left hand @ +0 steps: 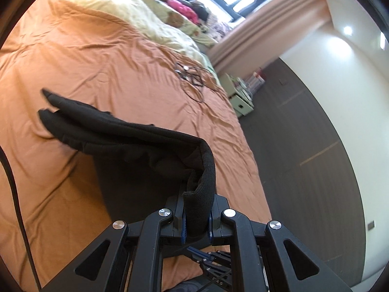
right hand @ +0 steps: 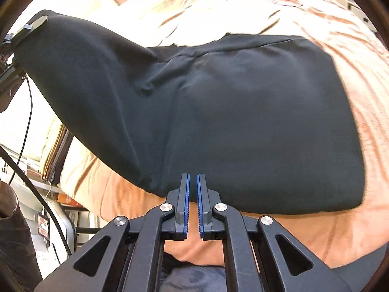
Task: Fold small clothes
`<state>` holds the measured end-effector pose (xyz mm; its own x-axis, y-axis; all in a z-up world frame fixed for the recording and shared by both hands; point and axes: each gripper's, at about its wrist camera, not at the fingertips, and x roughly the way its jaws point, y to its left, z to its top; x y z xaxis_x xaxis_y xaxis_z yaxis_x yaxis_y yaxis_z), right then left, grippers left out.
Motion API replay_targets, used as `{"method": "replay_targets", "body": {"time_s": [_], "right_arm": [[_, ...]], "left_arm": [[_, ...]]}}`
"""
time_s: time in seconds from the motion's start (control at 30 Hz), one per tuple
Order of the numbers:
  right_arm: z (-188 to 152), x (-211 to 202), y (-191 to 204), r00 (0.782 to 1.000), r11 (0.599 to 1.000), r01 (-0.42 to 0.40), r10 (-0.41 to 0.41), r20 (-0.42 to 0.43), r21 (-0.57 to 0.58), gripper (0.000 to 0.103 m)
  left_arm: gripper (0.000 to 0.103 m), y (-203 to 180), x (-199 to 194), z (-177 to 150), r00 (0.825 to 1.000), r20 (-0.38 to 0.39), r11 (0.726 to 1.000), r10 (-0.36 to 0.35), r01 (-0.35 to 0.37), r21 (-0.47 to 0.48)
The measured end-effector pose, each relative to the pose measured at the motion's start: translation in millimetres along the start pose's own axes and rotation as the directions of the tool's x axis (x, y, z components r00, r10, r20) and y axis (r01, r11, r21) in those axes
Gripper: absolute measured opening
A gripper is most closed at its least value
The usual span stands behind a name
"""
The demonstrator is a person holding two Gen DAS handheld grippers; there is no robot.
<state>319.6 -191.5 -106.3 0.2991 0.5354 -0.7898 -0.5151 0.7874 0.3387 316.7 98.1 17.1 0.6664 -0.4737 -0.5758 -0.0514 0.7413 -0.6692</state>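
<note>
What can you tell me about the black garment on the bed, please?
The black garment is a small piece of soft, matte knit fabric with a ribbed band at one edge and visible seams. Most of it lies spread on the orange bedsheet. One corner is lifted: the left gripper is shut on the ribbed band, pulling that part up off the bed. The right gripper sits at its near edge, nearly closed, with no cloth visibly between its pads.

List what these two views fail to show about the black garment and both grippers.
- Left wrist view: the black garment covers the left gripper fingertips, hiding how much cloth is pinched.
- Right wrist view: the right gripper pads show a slit; black cloth behind hides any grip.
- Right wrist view: the garment's type is unreadable; it is bunched, its underside hidden.
</note>
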Motion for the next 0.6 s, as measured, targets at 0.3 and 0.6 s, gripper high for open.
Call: {"method": "replay_targets", "body": {"time_s": [0.3, 0.6], "right_arm": [[-22.0, -44.2, -43.4, 0.996, 0.998, 0.016, -0.021, 0.087, 0.060, 0.051], [-39.1, -63.6, -90.6, 0.994, 0.989, 0.009, -0.026, 0.110, 0.149, 0.051]], "left_arm": [[0.012, -50.6, 47.6, -4.6, 0.995, -0.090, 0.995, -0.046, 0.054, 0.090], [0.012, -88.0, 108.3, -22.6, 0.976, -0.207, 0.983, -0.068, 0.101, 0.152]]}}
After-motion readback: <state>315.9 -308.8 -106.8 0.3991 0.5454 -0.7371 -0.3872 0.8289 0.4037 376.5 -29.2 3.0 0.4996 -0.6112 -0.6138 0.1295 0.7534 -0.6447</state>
